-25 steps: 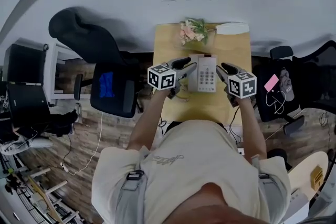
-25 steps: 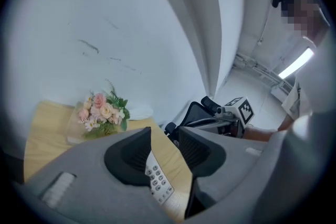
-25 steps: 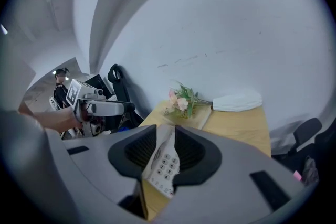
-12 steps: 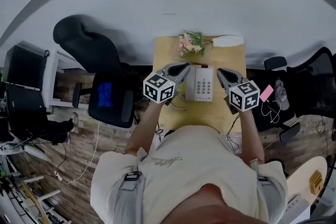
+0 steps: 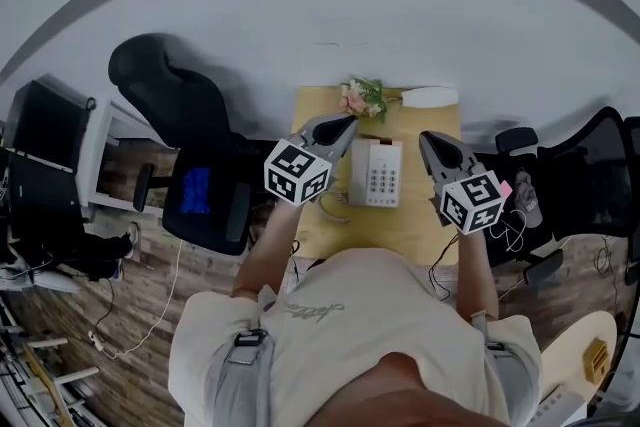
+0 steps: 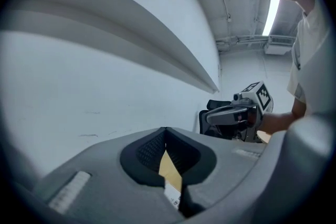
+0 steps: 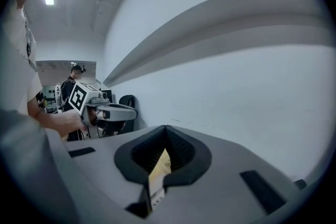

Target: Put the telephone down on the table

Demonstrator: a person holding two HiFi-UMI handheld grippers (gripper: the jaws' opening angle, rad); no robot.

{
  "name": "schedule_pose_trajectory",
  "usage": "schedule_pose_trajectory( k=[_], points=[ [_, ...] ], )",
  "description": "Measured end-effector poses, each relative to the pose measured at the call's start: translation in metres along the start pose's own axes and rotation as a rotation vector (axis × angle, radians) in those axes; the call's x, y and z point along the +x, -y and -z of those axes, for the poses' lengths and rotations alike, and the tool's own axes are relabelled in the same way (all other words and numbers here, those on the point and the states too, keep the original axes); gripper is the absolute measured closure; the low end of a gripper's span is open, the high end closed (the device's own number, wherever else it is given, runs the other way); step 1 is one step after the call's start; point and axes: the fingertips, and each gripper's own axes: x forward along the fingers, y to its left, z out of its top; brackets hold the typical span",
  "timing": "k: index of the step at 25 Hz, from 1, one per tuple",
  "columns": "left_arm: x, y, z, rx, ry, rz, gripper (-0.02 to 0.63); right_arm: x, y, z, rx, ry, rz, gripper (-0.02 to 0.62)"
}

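Two grippers hang in the air, one on each side of the phone, and neither one touches it. The left gripper [image 5: 343, 124] has its jaws pressed together with nothing between them. The right gripper [image 5: 430, 141] is the same: jaws together, nothing held. In each gripper view only a thin strip of the table shows through the little gap under the closed jaws.

The phone [image 5: 378, 173] lies flat on the table [image 5: 420, 220], buttons up, about in the middle. Its cord [image 5: 333, 206] curls on the table just beside it, on the left. Some flowers [image 5: 362, 98] and a long white thing [image 5: 432, 97] sit at the far edge, behind the phone.

I think the job is done, because the phone rests on the table by itself and nobody holds it. Nothing looks left to do with it. The phone looks steady, not near an edge, so I do not think it will fall.
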Motion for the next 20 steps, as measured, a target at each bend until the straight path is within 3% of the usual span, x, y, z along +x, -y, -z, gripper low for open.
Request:
schedule_pose_trajectory(
  k=[8, 15, 20],
  points=[
    [-0.014, -0.004, -0.041, 0.079, 0.1, -0.083, 0.588, -0.011, 0.001, -0.036, -0.084, 0.073, 0.059, 0.594],
    [-0.022, -0.008, -0.069, 0.065, 0.177, -0.09, 0.588, -0.016, 0.003, -0.07, -0.129, 0.147, 0.08, 0.594],
    [-0.023, -0.018, -0.072, 0.067, 0.179, -0.113, 0.588, -0.015, 0.005, -0.083, -0.136, 0.177, 0.091, 0.594]
  ],
)
